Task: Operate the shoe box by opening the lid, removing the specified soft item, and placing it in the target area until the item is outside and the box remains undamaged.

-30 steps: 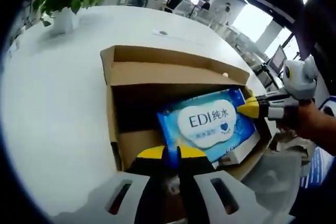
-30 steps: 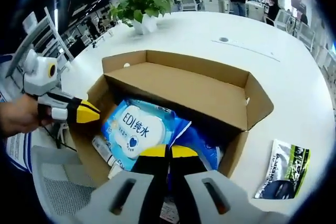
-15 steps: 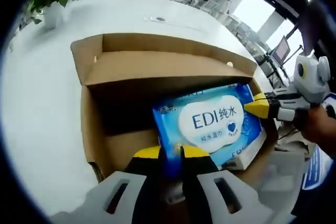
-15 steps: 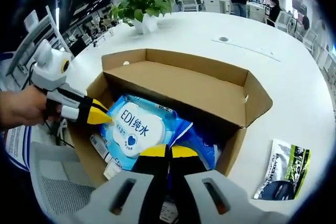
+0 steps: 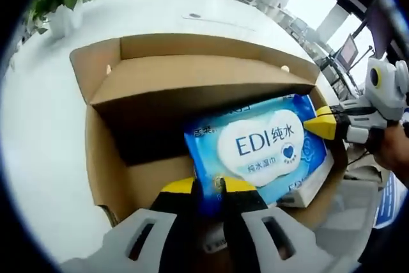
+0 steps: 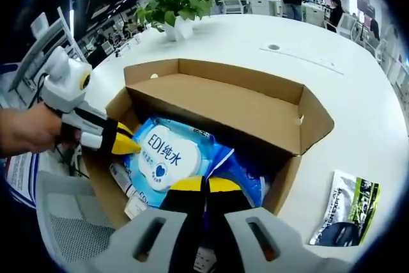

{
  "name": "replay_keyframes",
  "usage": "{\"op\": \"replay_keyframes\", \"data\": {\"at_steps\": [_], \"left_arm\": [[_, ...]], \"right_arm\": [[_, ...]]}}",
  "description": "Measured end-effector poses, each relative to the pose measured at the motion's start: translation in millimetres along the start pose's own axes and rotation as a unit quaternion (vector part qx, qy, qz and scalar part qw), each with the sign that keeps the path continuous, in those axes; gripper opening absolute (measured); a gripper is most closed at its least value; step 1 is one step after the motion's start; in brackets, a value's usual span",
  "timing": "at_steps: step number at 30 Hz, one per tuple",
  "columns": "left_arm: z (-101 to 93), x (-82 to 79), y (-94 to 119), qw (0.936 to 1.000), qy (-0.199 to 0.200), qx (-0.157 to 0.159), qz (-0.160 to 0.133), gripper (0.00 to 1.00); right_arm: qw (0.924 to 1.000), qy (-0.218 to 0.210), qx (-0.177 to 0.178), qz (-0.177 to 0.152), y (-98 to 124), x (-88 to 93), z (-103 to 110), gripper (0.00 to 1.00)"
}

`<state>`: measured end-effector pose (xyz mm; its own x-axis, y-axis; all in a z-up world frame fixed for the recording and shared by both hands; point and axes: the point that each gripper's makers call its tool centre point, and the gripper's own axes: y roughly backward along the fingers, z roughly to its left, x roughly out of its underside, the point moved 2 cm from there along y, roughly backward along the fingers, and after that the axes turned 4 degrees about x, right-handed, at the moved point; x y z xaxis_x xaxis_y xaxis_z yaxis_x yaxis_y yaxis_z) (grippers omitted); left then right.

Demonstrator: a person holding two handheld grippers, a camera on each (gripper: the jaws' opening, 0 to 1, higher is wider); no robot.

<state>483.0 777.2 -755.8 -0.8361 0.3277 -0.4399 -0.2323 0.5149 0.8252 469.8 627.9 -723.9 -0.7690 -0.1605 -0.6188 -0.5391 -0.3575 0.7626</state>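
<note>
the open brown cardboard shoe box sits on the round white desk, lid flap folded back. inside it lies the blue soft pack of wet wipes with a white label, over a white flat item near the box's front wall. the left gripper pinches the pack's near edge, yellow tips pressed together on it. the right gripper likewise pinches the pack's opposite blue edge. beside the box on the desk lies a green and black pouch; beyond the box stands a green potted plant.
</note>
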Motion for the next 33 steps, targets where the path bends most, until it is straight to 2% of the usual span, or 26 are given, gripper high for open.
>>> {"op": "replay_keyframes", "data": {"at_steps": [3,7,15,21,33], "left_arm": [[0.0,0.4,-2.9,0.9999,-0.009,-0.003,0.01,0.1],[2.6,-0.6,-0.9,0.9997,-0.022,-0.005,0.009,0.0],[0.8,-2.0,8.9,0.9995,-0.029,-0.004,-0.008,0.0],[-3.5,-3.8,27.0,0.9996,-0.019,0.01,-0.017,0.0],[-14.4,-13.0,69.0,0.9979,-0.016,0.021,-0.059,0.0]], "right_arm": [[1.0,0.003,0.0,-0.001,-0.6,0.4,0.1,0.0],[1.0,0.001,0.0,-0.001,-0.9,0.8,-0.5,0.0],[0.9999,-0.009,-0.006,-0.001,1.5,-1.5,0.3,0.0],[0.9999,-0.009,-0.007,-0.006,9.7,-7.8,5.4,0.0],[0.9993,-0.021,-0.017,-0.027,31.2,-23.0,18.2,0.0]]}}
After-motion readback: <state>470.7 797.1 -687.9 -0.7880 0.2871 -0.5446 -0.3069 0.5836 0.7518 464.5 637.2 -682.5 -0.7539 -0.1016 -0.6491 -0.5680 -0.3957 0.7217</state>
